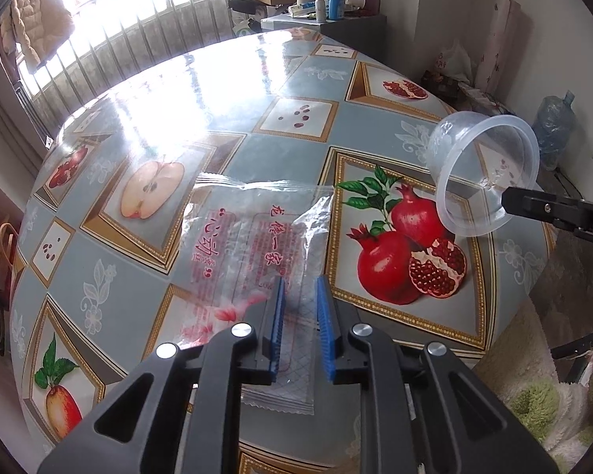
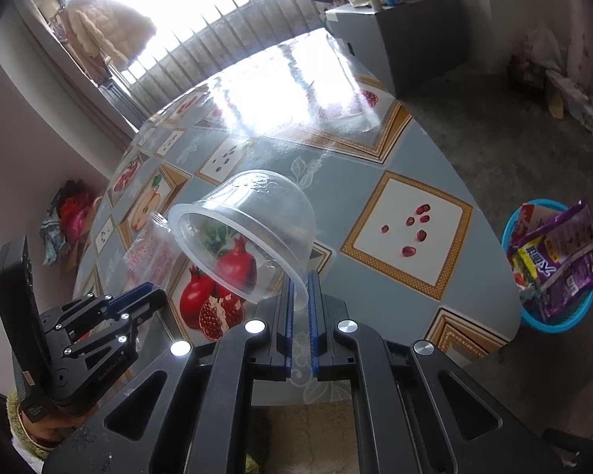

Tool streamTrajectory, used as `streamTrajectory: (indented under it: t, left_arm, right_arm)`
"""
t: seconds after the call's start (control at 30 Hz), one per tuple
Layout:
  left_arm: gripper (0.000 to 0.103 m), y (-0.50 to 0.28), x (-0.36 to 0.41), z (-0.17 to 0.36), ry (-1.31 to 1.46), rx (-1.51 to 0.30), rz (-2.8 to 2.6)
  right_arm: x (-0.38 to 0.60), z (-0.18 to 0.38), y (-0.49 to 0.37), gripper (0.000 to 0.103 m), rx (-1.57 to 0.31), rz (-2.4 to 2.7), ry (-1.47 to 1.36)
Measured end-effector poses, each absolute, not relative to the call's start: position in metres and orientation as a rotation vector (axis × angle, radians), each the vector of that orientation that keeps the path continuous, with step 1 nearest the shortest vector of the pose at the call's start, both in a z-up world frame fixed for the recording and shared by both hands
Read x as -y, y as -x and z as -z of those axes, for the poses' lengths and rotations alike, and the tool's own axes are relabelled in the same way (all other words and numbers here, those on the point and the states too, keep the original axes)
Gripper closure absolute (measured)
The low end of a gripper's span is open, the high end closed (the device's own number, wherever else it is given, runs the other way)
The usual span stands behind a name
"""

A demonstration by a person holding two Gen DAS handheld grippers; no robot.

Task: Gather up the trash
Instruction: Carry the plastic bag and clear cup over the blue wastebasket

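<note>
Our right gripper (image 2: 300, 288) pinched the rim of a clear plastic cup (image 2: 249, 233), tilted above the table (image 2: 446, 276); it looked light, thin and crushable. Our left gripper (image 1: 300, 304), jaws slightly spread, hovered over a limp clear wrapper (image 1: 253, 245) with red Chinese print, best taken at an edge.

Strong daylight pours through the barred window (image 1: 146, 12), blowing out the upper left of both fisheye views and throwing white glare across the glossy tablecloth (image 2: 288, 91), while edges bend, corners go black, and focus holds sharp.
</note>
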State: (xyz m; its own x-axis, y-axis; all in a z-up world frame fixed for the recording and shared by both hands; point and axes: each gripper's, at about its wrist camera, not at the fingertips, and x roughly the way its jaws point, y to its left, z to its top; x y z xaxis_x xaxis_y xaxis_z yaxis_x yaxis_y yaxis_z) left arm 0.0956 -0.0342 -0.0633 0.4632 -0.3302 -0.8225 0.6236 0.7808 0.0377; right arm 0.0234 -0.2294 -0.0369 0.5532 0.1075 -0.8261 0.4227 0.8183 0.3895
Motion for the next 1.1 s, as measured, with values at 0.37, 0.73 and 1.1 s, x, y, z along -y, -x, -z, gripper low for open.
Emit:
streamTrajectory:
  t: [0.37,0.73,1.1]
  left_arm:
    - [0.1,-0.101,0.018,0.056,-0.266,-0.859,0.635]
    - [0.101,-0.106,0.031,-0.011,-0.198,-0.727,0.774]
    - [0.1,-0.072,0.177,-0.061,-0.226,-0.766,1.156]
  right_arm:
    - [0.237,0.027,-0.015,0.099,-0.931,0.191,-0.641]
    - [0.262,0.007,0.012,0.099,-0.775,0.16,-0.798]
    - [0.376,0.004,0.155,0.099,-0.582,0.657,-0.908]
